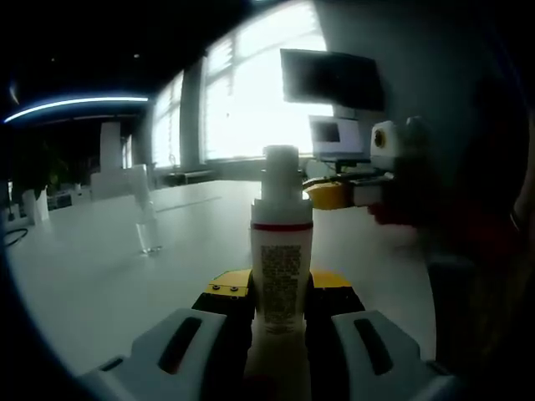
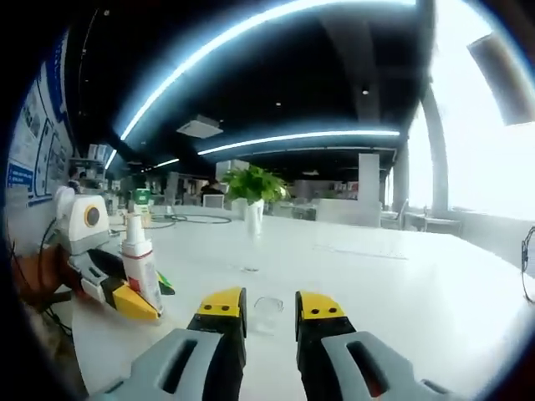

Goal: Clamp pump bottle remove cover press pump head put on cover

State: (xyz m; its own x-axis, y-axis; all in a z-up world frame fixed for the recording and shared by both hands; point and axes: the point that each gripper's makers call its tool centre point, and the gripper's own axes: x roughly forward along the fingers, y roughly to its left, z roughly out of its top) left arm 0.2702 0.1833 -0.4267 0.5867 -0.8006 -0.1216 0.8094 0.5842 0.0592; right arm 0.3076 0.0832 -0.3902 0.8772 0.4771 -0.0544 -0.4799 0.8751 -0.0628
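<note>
Your left gripper has its jaws clamped on the pump bottle: the yellow-tipped jaws press against both sides of the white tube's lower body, and the bottle stands upright between them above the white desk. The label with its red band faces the camera, and the pump head at the top is bare, with no cover on it. In the right gripper view you see the same bottle held at the left, near the desk's edge.

Your right gripper has its jaws a little apart, gripping nothing. The clear cover lies on the desk just beyond and between the jaw tips; whether they touch it, you cannot tell. In the left gripper view that gripper sits just to the right of the pump head, close to it but apart.

A clear glass stands on the desk, well off to the bottle's left.
</note>
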